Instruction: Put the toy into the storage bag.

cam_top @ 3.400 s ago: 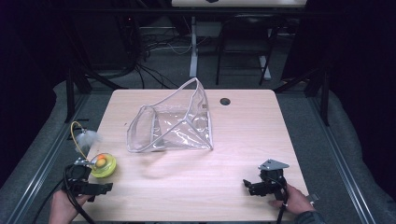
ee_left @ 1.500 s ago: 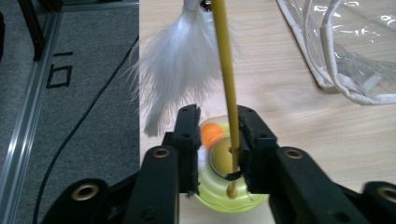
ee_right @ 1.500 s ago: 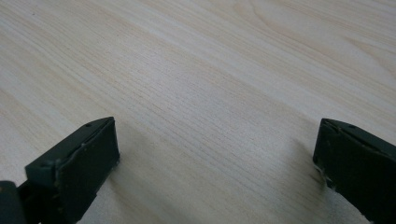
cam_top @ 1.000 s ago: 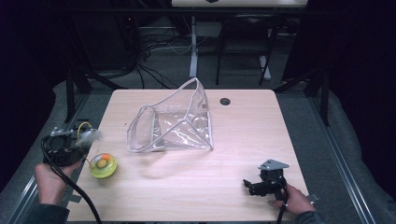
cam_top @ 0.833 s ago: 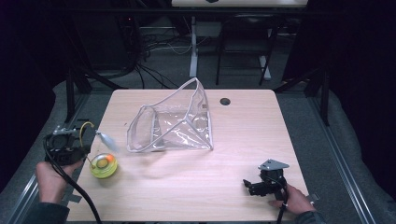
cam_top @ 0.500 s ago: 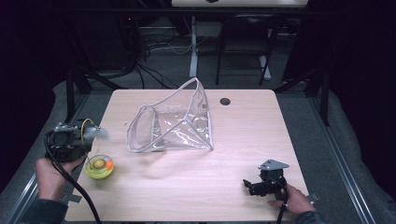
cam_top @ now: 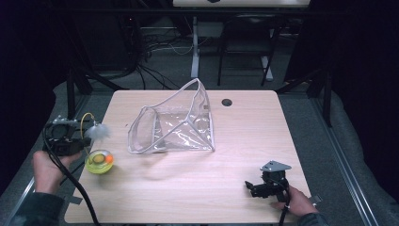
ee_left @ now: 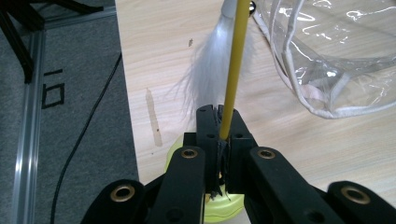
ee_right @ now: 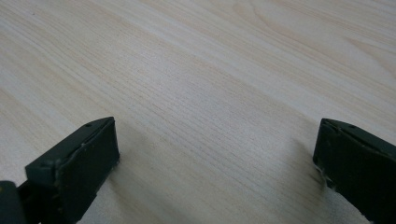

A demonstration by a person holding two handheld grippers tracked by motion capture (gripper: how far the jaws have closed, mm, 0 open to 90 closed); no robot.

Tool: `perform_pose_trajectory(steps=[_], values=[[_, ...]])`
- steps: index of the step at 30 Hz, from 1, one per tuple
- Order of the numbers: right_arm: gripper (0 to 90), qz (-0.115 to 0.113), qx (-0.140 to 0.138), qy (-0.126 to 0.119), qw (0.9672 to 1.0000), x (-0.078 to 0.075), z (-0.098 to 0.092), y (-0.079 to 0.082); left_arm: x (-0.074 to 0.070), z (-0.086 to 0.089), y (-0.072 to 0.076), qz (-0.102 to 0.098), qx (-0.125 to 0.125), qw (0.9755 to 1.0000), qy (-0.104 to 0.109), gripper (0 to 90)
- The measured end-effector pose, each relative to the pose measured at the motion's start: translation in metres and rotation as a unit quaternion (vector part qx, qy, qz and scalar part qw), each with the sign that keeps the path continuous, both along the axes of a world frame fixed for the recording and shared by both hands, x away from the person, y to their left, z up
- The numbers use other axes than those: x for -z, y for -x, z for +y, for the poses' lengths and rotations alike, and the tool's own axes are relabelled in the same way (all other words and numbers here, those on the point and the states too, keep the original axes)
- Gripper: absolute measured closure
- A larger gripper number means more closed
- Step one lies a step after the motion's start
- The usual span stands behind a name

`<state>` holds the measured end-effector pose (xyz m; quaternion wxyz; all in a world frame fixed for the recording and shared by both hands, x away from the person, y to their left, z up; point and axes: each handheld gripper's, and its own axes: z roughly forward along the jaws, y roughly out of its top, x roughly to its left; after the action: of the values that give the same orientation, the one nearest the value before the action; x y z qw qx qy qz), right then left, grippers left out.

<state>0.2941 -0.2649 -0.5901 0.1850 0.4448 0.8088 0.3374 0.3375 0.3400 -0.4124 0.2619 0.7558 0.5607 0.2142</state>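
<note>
Left gripper (cam_top: 83, 141) at counter's (cam_top: 244, 141) 9 o'clock edge, clamping thin yellow wand (ee_left: 235, 65) with white feather (ee_left: 210, 74). Right gripper (cam_top: 249, 186), 5 o'clock, gaping wide over bare woodgrain.

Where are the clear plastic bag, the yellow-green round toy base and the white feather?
Clear plastic bag (cam_top: 181, 134), high view, on its flat lower panel.
Yellow-green round toy base (cam_top: 90, 165), high view, on its rim.
White feather (ee_left: 208, 77), left gripper view, on its fluffy middle.
</note>
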Motion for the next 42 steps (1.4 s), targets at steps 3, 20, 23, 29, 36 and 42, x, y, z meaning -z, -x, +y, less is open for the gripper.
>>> perform_pose_trajectory(steps=[3, 20, 23, 29, 36, 42], values=[[0.0, 0.0, 0.0, 0.0, 1.0, 0.0, 0.0, 0.0, -0.005, 0.0, -0.004, -0.002, 0.001, 1.0, -0.001, 87.7], [0.0, 0.0, 0.0, 0.0, 1.0, 0.0, 0.0, 0.0, -0.032, 0.004, -0.03, -0.006, 0.002, 1.0, -0.005, 87.7], [0.0, -0.001, -0.001, -0.001, 1.0, 0.0, 0.0, 0.0, -0.035, 0.003, -0.036, -0.008, 0.002, 0.9999, -0.005, 87.7], [0.0, 0.002, -0.001, 0.003, 1.0, 0.0, 0.0, 0.0, -0.043, -0.003, -0.048, -0.007, 0.009, 0.9999, -0.011, 87.7], [0.0, 0.002, -0.001, 0.003, 1.0, 0.0, 0.0, 0.0, -0.051, -0.009, -0.061, -0.008, 0.02, 0.9992, -0.034, 87.7], [0.0, 0.002, -0.001, 0.003, 1.0, 0.0, 0.0, 0.0, -0.056, -0.008, -0.067, -0.011, 0.018, 0.9993, -0.031, 87.7]])
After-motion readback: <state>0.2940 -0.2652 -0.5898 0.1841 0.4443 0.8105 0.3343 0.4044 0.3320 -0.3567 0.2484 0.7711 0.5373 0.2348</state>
